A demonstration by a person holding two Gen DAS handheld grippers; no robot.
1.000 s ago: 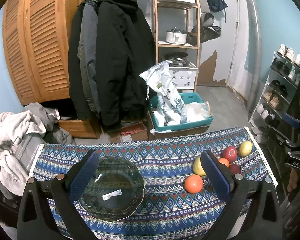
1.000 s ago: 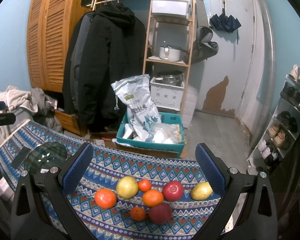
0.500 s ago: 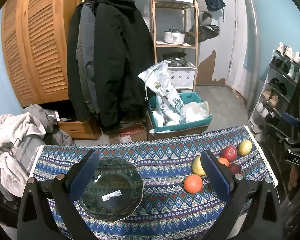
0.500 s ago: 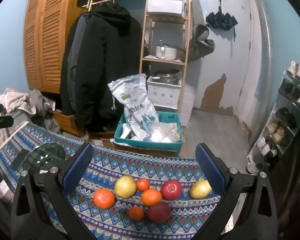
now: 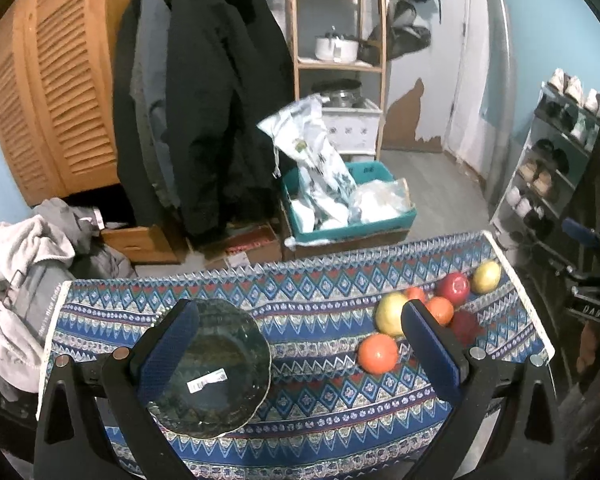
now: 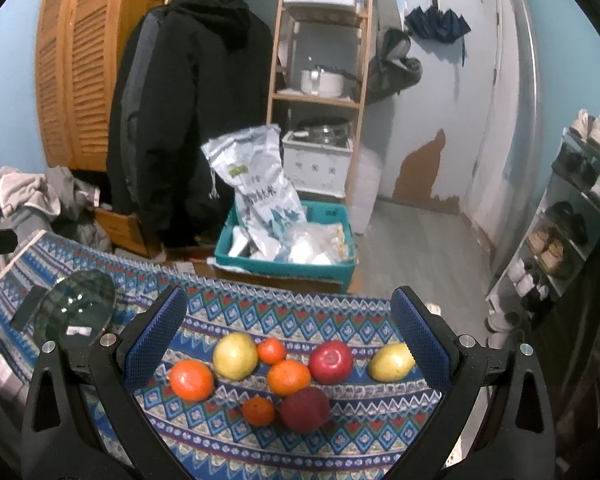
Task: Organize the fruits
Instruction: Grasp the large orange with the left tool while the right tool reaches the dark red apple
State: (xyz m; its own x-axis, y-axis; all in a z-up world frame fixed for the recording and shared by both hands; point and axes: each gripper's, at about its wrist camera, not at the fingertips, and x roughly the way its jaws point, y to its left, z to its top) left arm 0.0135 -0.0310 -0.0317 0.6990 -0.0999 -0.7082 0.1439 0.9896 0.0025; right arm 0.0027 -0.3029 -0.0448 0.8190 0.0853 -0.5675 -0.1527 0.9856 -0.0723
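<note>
glass plate empty far left of clustered fruit, both grippers spread wide, holding nothing, poised for a first pick.

Glossy glass plate, woven cloth

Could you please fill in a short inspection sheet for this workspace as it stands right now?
Surface: patterned blue tablecloth covers the table.
Job's things: eight fruits lie loose in a cluster at one end; glass plate at the other end holds no fruit and bears a sticker.
Clutter: nothing seen on the cloth.
Grippers: left gripper open over the plate; right gripper open above the fruits; both hold nothing.
Cables: nothing seen.
Surroundings: hanging coats, wooden shelf, teal crate with bags, shoe rack, clothes pile.
</note>
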